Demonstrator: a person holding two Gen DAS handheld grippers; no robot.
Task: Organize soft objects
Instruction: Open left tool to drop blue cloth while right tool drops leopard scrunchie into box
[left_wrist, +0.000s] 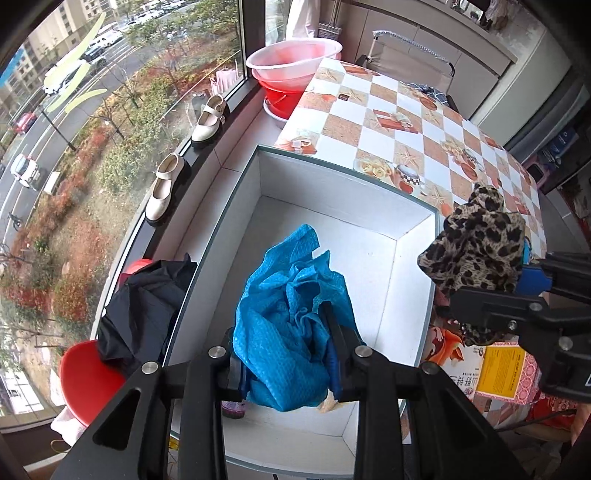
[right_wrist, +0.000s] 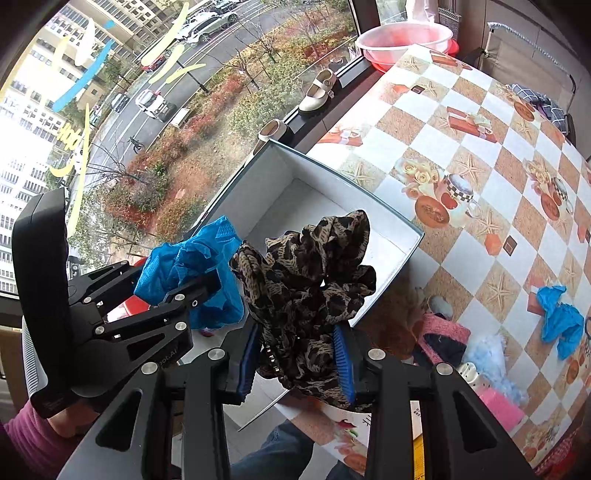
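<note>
My left gripper (left_wrist: 286, 363) is shut on a crumpled blue cloth (left_wrist: 291, 317) and hangs over the inside of a white open box (left_wrist: 332, 229). My right gripper (right_wrist: 297, 363) is shut on a leopard-print scrunchie (right_wrist: 314, 291), held over the box's (right_wrist: 295, 192) near right rim. In the left wrist view the scrunchie (left_wrist: 476, 251) and right gripper (left_wrist: 532, 280) sit at the right, just past the box's right wall. In the right wrist view the left gripper (right_wrist: 199, 284) with the blue cloth (right_wrist: 192, 269) shows at the left.
The box sits at the edge of a checkered tablecloth (right_wrist: 480, 155). More soft items lie on it at the right: another blue cloth (right_wrist: 557, 317), a pink knit piece (right_wrist: 443, 325), light blue fluff (right_wrist: 491, 354). A black garment (left_wrist: 147, 306) drapes over a red chair (left_wrist: 88, 380).
</note>
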